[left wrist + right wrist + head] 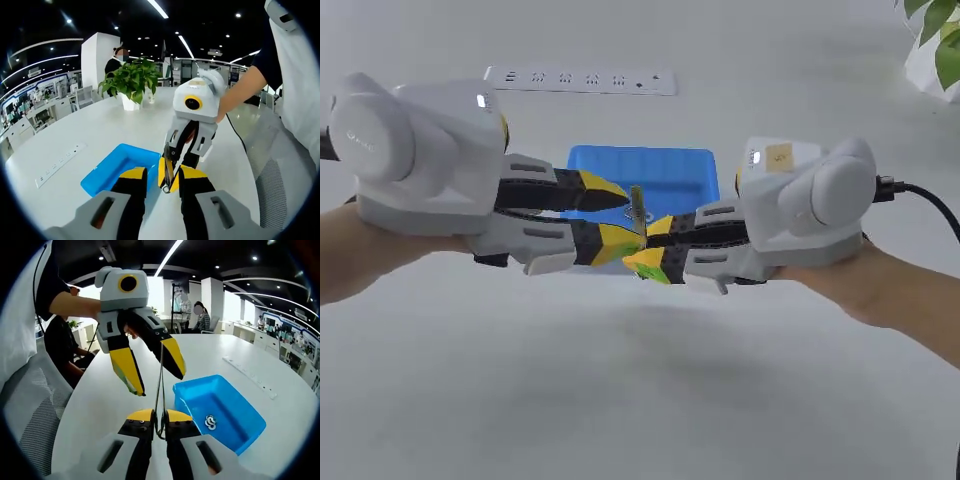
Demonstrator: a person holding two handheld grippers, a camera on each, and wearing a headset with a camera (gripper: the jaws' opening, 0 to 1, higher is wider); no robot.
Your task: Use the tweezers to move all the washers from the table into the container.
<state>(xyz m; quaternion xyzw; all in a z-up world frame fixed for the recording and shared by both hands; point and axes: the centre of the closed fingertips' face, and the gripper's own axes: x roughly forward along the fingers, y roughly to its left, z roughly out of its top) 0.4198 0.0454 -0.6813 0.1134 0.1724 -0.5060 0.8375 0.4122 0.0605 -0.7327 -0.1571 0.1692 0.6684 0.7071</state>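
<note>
Head view, tweezers: tweezers (637, 208) are being held upright in mid-air between the two grippers, above the white table (640, 390), with the blue container (620, 165) lying behind them at 12 o'clock.
Head view, grippers: the left gripper (618, 215) is being pointed in from 9 o'clock and the right gripper (652, 245) from 3 o'clock, tip to tip, so that the tool is being placed within reach of both.
Left gripper view, jaws: the left gripper's jaws are being held apart, one at 7 o'clock and one at 5 o'clock. The tweezers are standing in the gap and nothing is being squeezed.
Left gripper view, other gripper: the right gripper is being faced head-on at 12 o'clock, its tips pinched on the tweezers.
Right gripper view, jaws: the right gripper's jaws are being clenched on the tweezers near their lower end. The thin arms are being pointed toward 12 o'clock, between the splayed yellow tips of the left gripper.
Right gripper view, washers: washers (210, 422) are being shown inside the container, at 4 o'clock from the jaws.
Reason, as judged: the tool is probably being steadied by one gripper so that its seating can be corrected or taken over by the other. A regrip is being judged likelier than a pick.
Risk, as judged: the tweezers could be twisted if the open jaws are being closed off-centre.
</note>
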